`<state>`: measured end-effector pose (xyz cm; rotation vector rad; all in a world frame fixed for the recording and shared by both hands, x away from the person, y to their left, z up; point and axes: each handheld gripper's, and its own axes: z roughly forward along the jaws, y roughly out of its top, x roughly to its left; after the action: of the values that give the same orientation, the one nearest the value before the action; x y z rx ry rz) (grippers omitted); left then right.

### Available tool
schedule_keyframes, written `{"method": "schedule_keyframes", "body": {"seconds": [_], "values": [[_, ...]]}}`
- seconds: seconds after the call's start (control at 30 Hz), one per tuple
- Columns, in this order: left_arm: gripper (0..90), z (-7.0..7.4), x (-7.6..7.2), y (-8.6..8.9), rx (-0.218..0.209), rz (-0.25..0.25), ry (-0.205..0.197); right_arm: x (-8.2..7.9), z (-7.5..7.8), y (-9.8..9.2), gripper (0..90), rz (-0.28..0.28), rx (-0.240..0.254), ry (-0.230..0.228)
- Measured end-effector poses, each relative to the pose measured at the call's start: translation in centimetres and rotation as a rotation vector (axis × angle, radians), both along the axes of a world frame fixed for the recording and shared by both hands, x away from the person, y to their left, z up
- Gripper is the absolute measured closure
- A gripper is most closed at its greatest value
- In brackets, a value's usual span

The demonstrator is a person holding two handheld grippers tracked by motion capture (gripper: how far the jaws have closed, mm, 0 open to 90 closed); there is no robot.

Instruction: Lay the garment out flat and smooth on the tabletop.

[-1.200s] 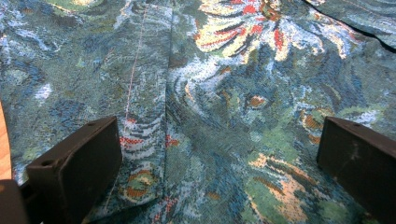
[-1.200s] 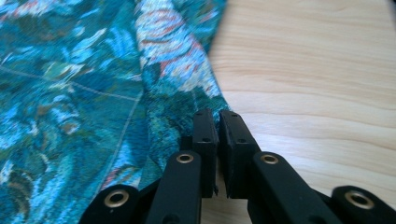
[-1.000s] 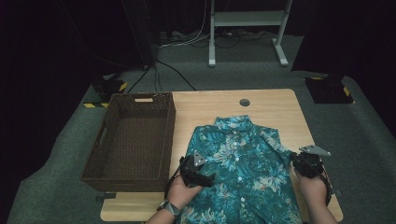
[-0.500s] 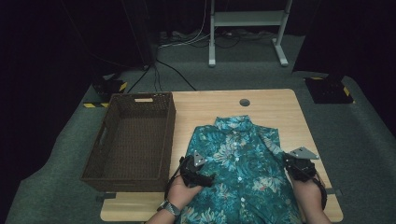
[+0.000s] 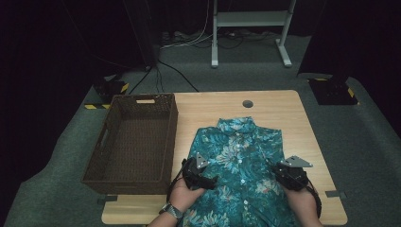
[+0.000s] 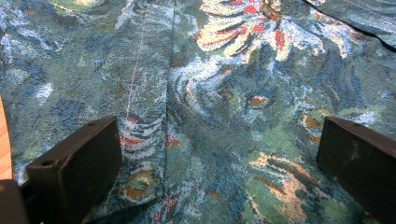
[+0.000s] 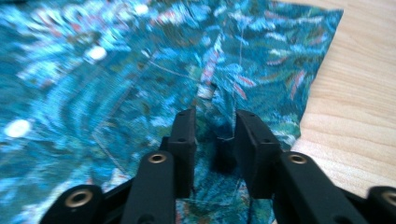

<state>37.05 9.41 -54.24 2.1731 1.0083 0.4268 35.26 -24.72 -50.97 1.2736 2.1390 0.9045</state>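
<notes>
shirt (image 5: 239,165) lies flat, buttons up, on the right half of the wooden table (image 5: 302,118), collar at the far end and hem toward the person, so its long axis runs straight away from them. the hem end seems to reach the near table edge.

left gripper (image 5: 201,177) sits over the shirt's left side near the hem. in the left gripper view its jaws are spread wide, fabric and a lengthwise seam (image 6: 140,70) between them, nothing pinched. whether the tips touch the cloth i can't tell.

right gripper (image 5: 291,176) is at the shirt's right edge. in the right gripper view the jaws stand only a narrow gap apart with a raised fold of cloth (image 7: 219,140) in that gap. looks like a pinch starting, but i can't tell if it's actually clamped.

key relation: each gripper is on its own side of the placket, about level with the other, both nearer the hem than the collar. my guess is a lift or fold along the long axis toward the collar.

room: bare wood beyond the collar and right of the shirt. wicker basket (image 5: 137,137) stands just beside the shirt's left edge, open and empty, so the left side is tight. the round cable hole (image 5: 247,103) is just past the collar.
</notes>
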Motion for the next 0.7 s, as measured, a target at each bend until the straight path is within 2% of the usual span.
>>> {"method": "schedule_keyframes", "body": {"seconds": [0.2, 0.3, 0.53, 0.7], "values": [[0.0, 0.0, 0.0, 0.0, 0.0, 0.0, 0.0, -0.8, 1.0, -0.4, 59.8, 0.024, 0.07, -0.027], [0.0, 0.0, 0.0, 0.0, 0.0, 0.0, 0.0, -1.0, 1.1, -0.6, 53.8, 0.039, 0.102, -0.022], [0.0, 0.0, 0.0, 0.0, -0.001, 0.0, 0.0, -1.1, 0.0, 0.2, 30.8, 0.105, 0.146, 0.002], [0.0, 0.0, 0.0, 0.0, -0.001, 0.0, 0.0, -0.9, -1.0, 0.9, 18.9, 0.141, 0.146, 0.007]]}}
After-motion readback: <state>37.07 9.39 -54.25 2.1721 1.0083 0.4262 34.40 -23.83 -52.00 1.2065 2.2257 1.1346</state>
